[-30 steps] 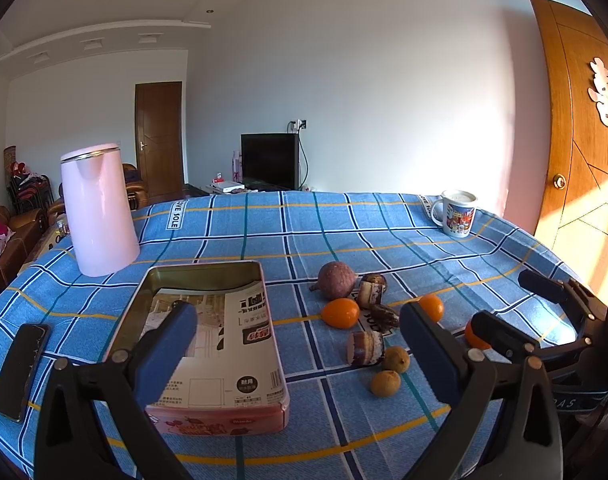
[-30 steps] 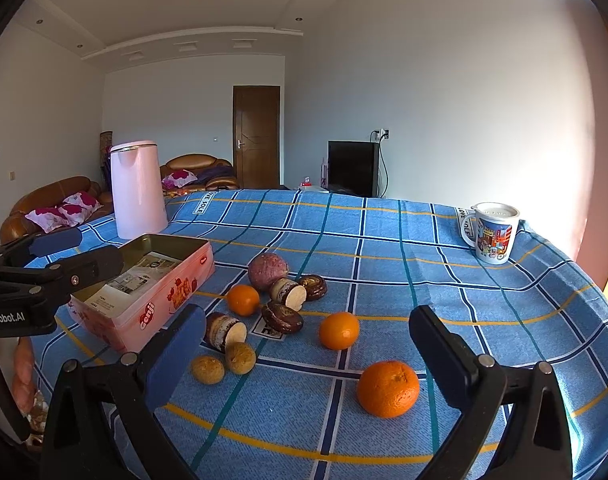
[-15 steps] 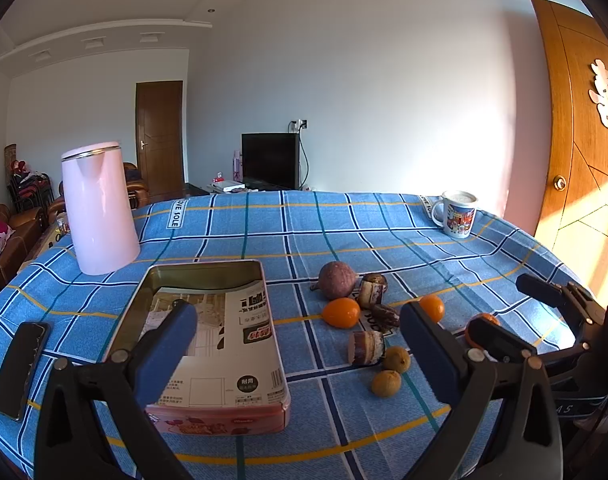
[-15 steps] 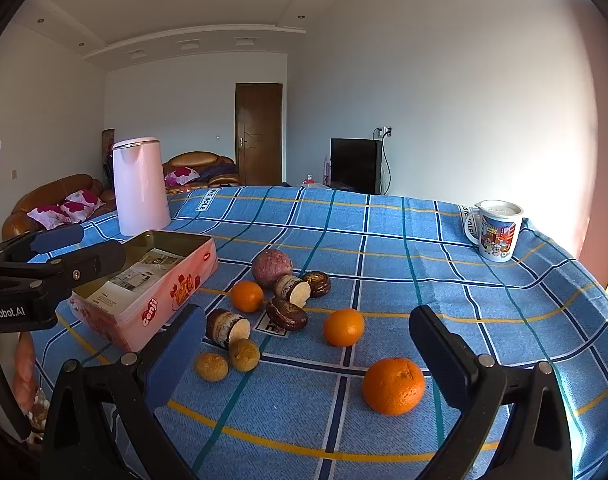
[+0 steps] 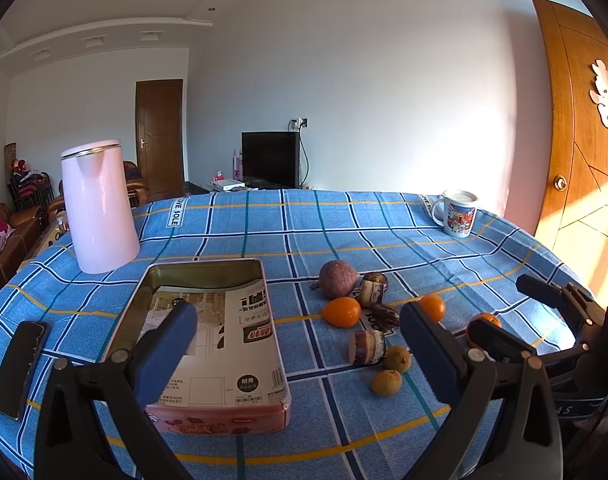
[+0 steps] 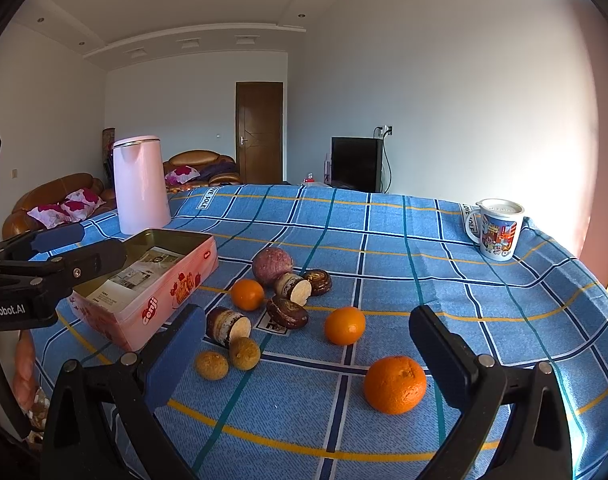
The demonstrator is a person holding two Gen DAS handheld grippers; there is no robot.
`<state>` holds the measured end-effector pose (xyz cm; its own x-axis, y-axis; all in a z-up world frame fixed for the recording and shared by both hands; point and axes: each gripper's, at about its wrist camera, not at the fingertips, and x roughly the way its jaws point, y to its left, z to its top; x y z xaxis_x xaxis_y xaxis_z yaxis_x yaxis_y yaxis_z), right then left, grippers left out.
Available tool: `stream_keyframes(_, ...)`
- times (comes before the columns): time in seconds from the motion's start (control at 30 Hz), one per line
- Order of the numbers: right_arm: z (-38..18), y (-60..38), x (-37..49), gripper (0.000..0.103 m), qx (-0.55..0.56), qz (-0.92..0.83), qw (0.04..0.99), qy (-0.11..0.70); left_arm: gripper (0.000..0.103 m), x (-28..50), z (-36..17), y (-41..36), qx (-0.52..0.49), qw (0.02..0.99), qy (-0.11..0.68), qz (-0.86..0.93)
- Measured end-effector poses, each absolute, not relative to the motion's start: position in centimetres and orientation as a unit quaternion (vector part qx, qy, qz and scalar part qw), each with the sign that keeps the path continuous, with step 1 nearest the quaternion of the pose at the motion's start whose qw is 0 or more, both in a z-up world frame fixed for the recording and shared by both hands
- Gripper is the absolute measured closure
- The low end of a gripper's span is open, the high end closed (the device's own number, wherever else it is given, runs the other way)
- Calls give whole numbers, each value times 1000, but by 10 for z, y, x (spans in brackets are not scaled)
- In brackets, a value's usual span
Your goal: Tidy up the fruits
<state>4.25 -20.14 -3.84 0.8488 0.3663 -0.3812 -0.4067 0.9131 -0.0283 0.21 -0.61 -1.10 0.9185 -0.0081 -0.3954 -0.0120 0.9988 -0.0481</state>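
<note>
Fruits lie loose on the blue checked tablecloth [image 6: 384,240]: a large orange [image 6: 395,384], two smaller oranges [image 6: 345,325] [image 6: 247,294], a purple round fruit [image 6: 271,265], brown cut pieces [image 6: 227,326] and two small brown fruits [image 6: 212,365]. An open pink tin [image 6: 152,304] with a paper inside stands left of them; it also shows in the left wrist view [image 5: 208,344]. My right gripper [image 6: 304,352] is open and empty, above the table just before the large orange. My left gripper [image 5: 296,344] is open and empty, over the tin's near right side.
A pink kettle [image 5: 98,208] stands at the back left. A printed mug [image 6: 496,230] stands at the back right. A black phone [image 5: 20,364] lies near the left table edge. A wooden door [image 5: 580,140] is right of the table.
My right gripper has moved slightly forward toward the fruits, so the large orange sits closer between its fingers. The left gripper has barely moved.
</note>
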Motion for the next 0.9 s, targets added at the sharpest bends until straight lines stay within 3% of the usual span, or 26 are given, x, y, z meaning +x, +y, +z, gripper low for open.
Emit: stream_keyframes(0.9,-55,-231,53,1,-42,162,964,208,0,14,-29,-26,-21,972,229,-40)
